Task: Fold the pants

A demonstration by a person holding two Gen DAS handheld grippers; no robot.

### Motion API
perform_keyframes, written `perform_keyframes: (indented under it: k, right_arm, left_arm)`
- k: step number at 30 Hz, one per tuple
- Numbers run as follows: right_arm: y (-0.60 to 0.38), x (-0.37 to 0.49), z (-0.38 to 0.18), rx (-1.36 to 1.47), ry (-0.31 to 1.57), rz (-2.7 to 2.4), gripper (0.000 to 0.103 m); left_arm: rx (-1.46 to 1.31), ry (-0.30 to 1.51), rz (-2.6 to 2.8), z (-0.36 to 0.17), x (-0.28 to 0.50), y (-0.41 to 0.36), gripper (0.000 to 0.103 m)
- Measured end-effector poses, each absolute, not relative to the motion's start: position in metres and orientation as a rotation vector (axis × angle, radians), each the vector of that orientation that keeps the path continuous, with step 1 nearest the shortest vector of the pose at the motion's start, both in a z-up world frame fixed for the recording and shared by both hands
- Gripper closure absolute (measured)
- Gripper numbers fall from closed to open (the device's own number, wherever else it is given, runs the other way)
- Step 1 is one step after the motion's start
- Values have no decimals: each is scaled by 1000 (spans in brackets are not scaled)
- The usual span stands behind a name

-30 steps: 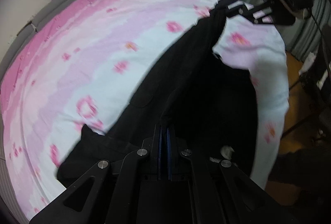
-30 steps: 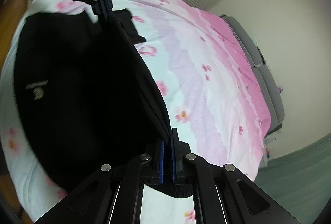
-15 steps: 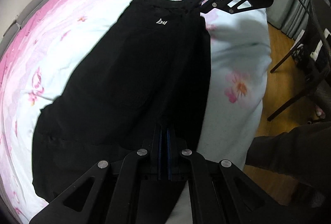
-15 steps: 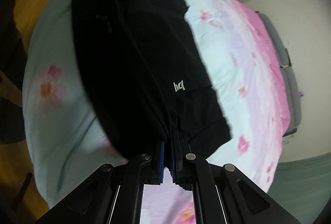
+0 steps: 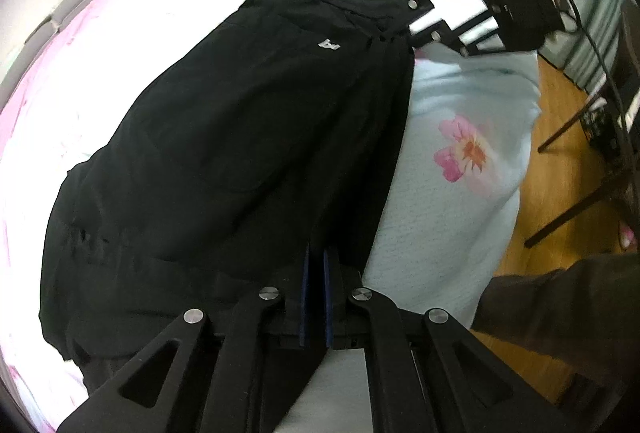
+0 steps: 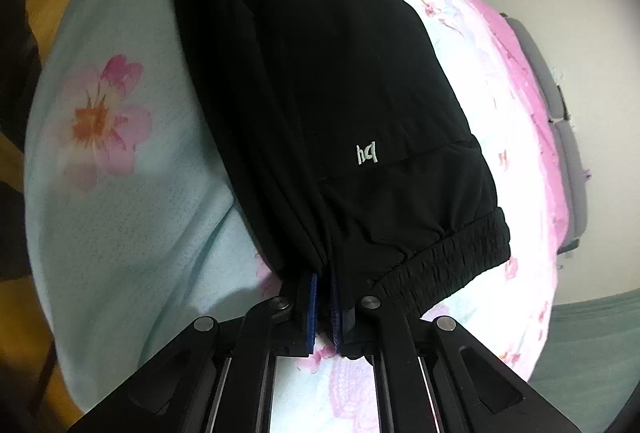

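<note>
Pants (image 5: 240, 137) lying flat on my floral bedsheet (image 5: 460, 201), left gripper (image 5: 316, 273) pinching their near edge, right gripper (image 6: 322, 297) clamping narrow on the waistband end, white logo (image 6: 367, 155) facing up.

The bed (image 5: 460, 217) is covered by a sheet (image 6: 132, 233) that is pale blue-white along the near edge and shades to pink toward the far side, with pink flowers printed on it. One large flower (image 5: 464, 149) is seen at about 3 o'clock of the left wrist view, and the same kind of bloom (image 6: 104, 121) at 9 o'clock of the right wrist view. Black pants (image 5: 248, 137) are laid flat directly on the sheet, lengthwise along the near edge of the bed. A small white logo (image 6: 367, 154) is shown on the cloth, and an elastic waistband (image 6: 452, 257) is seen at 5 o'clock of the right wrist view.
</note>
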State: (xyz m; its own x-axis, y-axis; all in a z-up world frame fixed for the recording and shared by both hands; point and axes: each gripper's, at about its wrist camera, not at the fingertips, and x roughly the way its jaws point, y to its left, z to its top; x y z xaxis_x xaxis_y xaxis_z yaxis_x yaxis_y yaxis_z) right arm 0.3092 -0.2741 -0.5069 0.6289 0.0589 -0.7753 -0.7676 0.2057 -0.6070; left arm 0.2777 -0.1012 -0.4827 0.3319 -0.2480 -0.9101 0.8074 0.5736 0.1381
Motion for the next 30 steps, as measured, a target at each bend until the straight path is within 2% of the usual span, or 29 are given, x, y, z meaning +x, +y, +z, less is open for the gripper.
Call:
perform_keyframes:
  k: [3, 5, 6, 7, 8, 13, 19, 24, 30]
  right_arm:
    - [-270, 294, -515, -1236, 692, 633, 89]
    - [-271, 289, -508, -1207, 700, 629, 71]
    - [-270, 286, -505, -1197, 703, 627, 66]
    - [-270, 283, -501, -1185, 708, 624, 52]
    - [-270, 281, -497, -1172, 712, 623, 40]
    - [-259, 265, -464, -1114, 727, 624, 39]
    - [-217, 271, -415, -990, 708, 624, 39]
    - [-145, 328, -392, -732, 732, 577, 39]
    - [-54, 400, -402, -461, 772, 551, 39]
  left_arm:
    - [614, 1015, -742, -473, 277, -94, 87]
    - [587, 1022, -738, -467, 274, -90, 76]
    - [575, 1021, -734, -463, 271, -90, 71]
    - [565, 1020, -732, -457, 269, -89, 60]
    - [553, 1017, -733, -451, 266, -87, 55]
    - [495, 1008, -698, -419, 259, -76, 55]
    - [370, 1029, -438, -393, 303, -12, 54]
    - [249, 987, -178, -387, 347, 75, 53]
    - [154, 931, 20, -400, 368, 153, 53]
